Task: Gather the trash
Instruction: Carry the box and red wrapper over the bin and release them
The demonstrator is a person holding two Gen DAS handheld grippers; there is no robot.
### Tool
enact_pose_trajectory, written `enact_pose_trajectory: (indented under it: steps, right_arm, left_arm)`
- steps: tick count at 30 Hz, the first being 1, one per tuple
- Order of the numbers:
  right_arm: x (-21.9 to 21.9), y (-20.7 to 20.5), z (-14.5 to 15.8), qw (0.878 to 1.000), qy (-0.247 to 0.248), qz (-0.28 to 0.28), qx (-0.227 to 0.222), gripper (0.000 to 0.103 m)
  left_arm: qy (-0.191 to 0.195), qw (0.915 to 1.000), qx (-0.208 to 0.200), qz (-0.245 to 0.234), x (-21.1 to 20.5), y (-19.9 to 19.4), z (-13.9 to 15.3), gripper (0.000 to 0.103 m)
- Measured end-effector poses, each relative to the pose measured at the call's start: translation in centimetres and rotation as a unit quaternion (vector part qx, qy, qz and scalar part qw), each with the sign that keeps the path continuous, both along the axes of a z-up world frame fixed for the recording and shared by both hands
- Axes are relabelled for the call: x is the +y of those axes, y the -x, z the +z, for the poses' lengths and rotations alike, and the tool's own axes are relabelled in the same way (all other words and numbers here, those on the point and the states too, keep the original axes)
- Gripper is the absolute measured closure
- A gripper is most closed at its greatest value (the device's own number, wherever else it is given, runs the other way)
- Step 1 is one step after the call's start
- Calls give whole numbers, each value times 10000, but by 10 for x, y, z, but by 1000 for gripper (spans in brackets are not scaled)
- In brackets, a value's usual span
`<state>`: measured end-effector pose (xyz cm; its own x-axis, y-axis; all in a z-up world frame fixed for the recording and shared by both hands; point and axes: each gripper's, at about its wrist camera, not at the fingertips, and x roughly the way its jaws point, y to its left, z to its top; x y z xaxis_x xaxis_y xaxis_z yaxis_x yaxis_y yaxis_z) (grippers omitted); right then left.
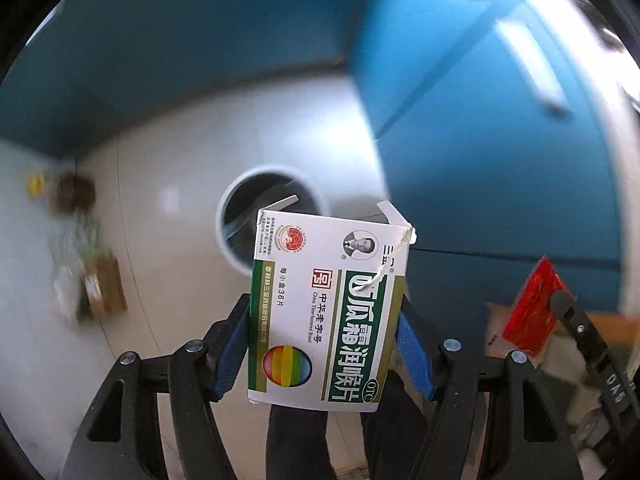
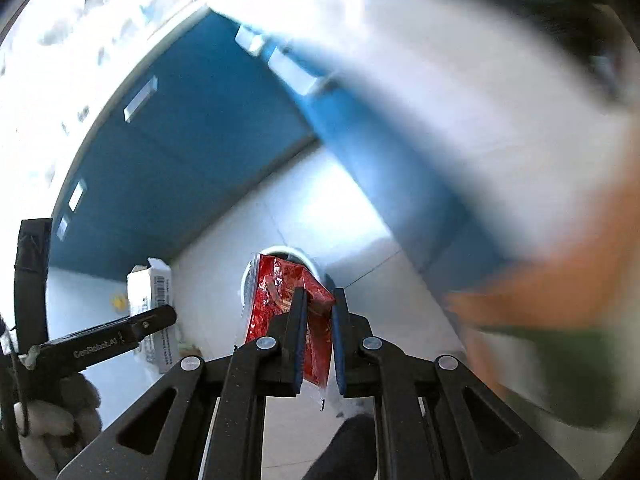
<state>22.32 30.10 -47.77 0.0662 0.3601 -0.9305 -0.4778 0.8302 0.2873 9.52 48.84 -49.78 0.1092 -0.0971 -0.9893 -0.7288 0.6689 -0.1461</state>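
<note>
L tongs (image 1: pixel 324 344) w/ box (image 1: pixel 326 312), bin (image 1: pixel 240 256) below

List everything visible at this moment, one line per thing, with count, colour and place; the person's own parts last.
medicine box: 1, white and green, top flaps open, held in the left gripper
snack wrapper: 1, red, held in the right gripper
bin: 1, round, white rim, on the floor below both grippers
cabinets: blue, along the floor's edge
clutter: brown and green, blurred, floor at left
left gripper: 1, black, blue pads
right gripper: 1, black, blue pads
gloved hand: 1, white, holding the left gripper
</note>
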Motion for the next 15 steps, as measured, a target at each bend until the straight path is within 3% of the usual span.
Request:
enact_pose_trajectory:
  steps: [7,11,15]
  right_arm:
    - [107,32,-184,9966,546,532,304,92]
    - [133,38,-268,9930,810,729,461,92]
    - [150,42,-327,9889,1010,981,474,92]
  left_arm:
    - [738,9943,254,730,82,31,-183,38]
    - [981,9906,405,866,100,35,-258,38]
    - [1119,9882,518,912,109,35,-303,38]
